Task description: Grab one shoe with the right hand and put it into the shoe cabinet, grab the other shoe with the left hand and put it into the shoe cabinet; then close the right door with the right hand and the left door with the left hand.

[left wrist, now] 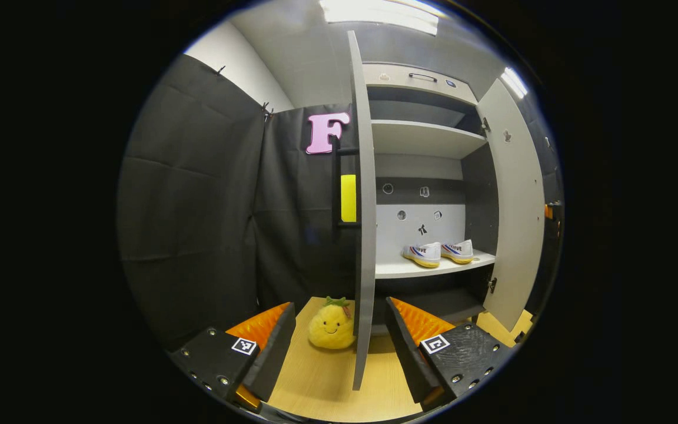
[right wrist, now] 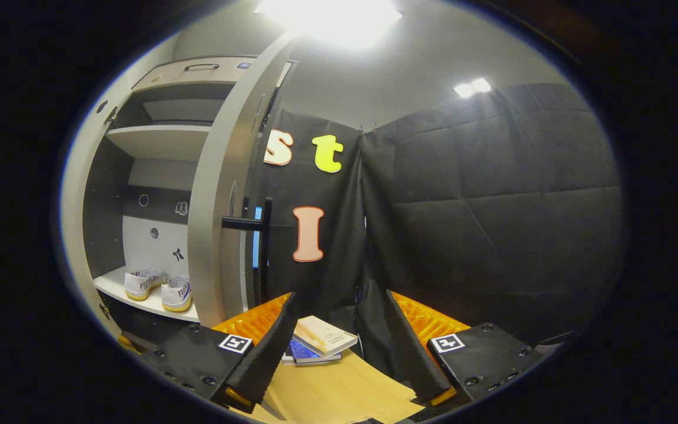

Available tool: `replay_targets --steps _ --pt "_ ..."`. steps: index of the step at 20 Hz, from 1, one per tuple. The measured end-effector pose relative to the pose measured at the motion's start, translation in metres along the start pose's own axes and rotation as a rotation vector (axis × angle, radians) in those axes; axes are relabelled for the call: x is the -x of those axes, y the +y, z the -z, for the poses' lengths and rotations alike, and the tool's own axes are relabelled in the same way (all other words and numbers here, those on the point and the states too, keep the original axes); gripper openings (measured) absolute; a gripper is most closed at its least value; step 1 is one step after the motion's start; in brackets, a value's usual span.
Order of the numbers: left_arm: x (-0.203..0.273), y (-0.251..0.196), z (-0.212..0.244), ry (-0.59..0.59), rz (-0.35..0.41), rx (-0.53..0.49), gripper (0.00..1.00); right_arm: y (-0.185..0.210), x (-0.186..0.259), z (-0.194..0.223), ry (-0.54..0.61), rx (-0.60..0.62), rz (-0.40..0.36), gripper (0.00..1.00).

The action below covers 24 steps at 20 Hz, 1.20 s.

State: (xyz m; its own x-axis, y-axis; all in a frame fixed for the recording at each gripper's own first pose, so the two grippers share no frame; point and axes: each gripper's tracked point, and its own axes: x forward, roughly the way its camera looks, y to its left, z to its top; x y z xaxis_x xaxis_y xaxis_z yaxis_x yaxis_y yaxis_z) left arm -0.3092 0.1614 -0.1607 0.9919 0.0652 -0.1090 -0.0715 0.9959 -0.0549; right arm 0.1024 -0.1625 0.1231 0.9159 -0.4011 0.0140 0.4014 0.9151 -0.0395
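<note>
Shoes: both parked side by side on the lower shelf (left wrist: 398, 270) inside the shoe cabinet (left wrist: 427, 138), white with yellowish soles and coloured stripes. First shoe (left wrist: 422, 254) on the left in the left gripper view, second shoe (left wrist: 458, 251) just beside it, close enough that touching or not can't be told. Same pair seen from the right gripper view too, low in the cabinet behind the door edge.

Left door (left wrist: 364, 206) wide open, seen edge-on down the middle of the left gripper view, lower edge hanging right between the fingers of the left gripper (left wrist: 339, 341). Fingers spread apart, clamped on nothing. Dark bar handle (left wrist: 336, 188) on the outer face of that door, with a yellow patch next to it. Yellow smiley plush toy (left wrist: 331, 324) sitting on the wooden floor (left wrist: 327, 383) just left of the door's bottom edge.

Right door (right wrist: 221, 194) also swung open, in the right gripper view standing between the camera and the cabinet interior, black handle (right wrist: 256, 235) sticking off its outer face. Right gripper (right wrist: 336, 347) wide apart as well, gripping nothing, nosed toward the black cloth corner. Small stack of books (right wrist: 318, 341) lying on the floor between its fingers, farther back.

Upper shelf (left wrist: 421, 138) bare-looking, drawer front with a handle above it.
</note>
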Motion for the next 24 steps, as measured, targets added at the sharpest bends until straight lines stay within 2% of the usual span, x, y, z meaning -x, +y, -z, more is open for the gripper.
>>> replay_targets --steps 2,3,6,8,9,10,14,21,22,23,24 --pt "-0.002 -0.003 0.003 0.006 0.006 0.006 0.82 0.015 0.007 -0.002 -0.007 -0.004 -0.036 0.89" --pt "-0.002 -0.005 0.005 0.008 0.009 0.007 0.82 0.022 0.008 -0.004 -0.012 -0.002 -0.053 0.93" --pt "-0.002 -0.008 0.004 0.009 0.017 0.011 0.82 0.04 0.017 -0.004 -0.013 -0.002 -0.103 0.93" --pt "0.001 -0.008 0.004 0.007 0.015 0.01 0.82 0.048 0.018 -0.005 -0.012 -0.008 -0.127 0.93" --pt "0.003 -0.007 0.004 0.007 0.012 0.008 0.82 0.051 0.017 -0.006 -0.012 -0.011 -0.136 0.89" --pt "0.005 -0.006 0.003 0.005 0.008 0.008 0.82 0.055 0.016 -0.005 -0.011 -0.016 -0.145 0.93" --pt "0.011 0.002 0.003 0.006 -0.016 0.01 0.82 0.078 0.02 -0.005 -0.013 -0.044 -0.214 0.93" --pt "0.023 0.026 0.005 0.012 -0.073 0.014 0.82 0.14 0.022 -0.01 -0.012 -0.05 -0.367 0.94" --pt "0.024 0.031 0.004 0.015 -0.087 0.014 0.82 0.149 0.021 -0.011 -0.015 -0.044 -0.384 0.89" --pt "0.027 0.035 0.004 0.018 -0.097 0.017 0.82 0.155 0.022 -0.011 -0.015 -0.041 -0.399 0.94" --pt "0.028 0.04 0.003 0.019 -0.107 0.022 0.82 0.159 0.024 -0.011 -0.016 -0.041 -0.412 0.92"
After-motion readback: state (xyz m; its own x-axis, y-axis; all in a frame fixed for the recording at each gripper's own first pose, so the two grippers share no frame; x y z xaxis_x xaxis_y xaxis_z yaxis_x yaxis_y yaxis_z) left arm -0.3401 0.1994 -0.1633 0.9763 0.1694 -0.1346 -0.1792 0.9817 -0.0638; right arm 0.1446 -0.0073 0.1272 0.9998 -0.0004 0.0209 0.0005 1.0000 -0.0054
